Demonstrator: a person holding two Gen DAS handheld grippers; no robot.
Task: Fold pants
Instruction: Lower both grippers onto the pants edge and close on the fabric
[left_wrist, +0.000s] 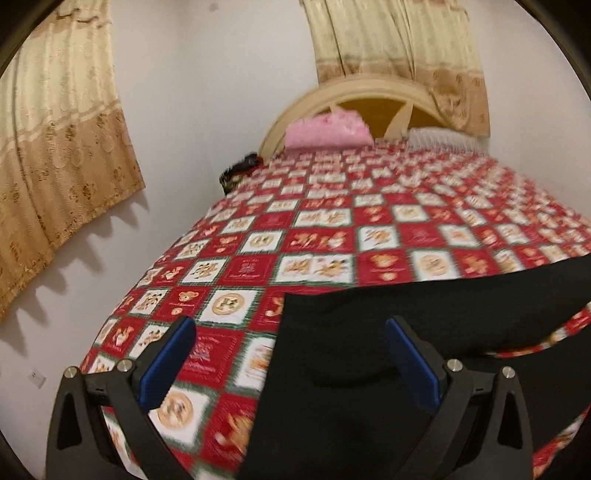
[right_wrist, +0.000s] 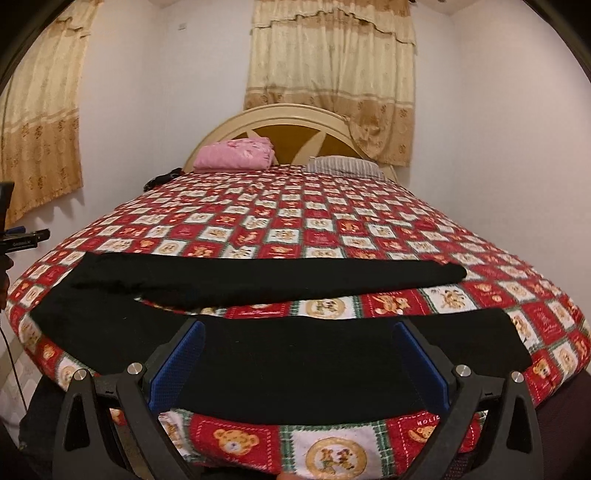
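Note:
Black pants (right_wrist: 280, 350) lie spread flat across the near part of the bed, the two legs running sideways with a gap between them; the far leg (right_wrist: 266, 275) ends at the right. In the left wrist view the pants (left_wrist: 388, 369) fill the lower right, their waist end near me. My left gripper (left_wrist: 291, 326) is open and empty above the pants' left edge. My right gripper (right_wrist: 300, 330) is open and empty over the near leg.
The bed has a red and white checked teddy-bear quilt (right_wrist: 295, 221). A folded pink cloth (right_wrist: 236, 155) and a striped pillow (right_wrist: 343, 166) lie by the headboard (right_wrist: 288, 114). Curtains (right_wrist: 332, 74) hang behind. The other gripper (right_wrist: 18, 236) shows at the left edge.

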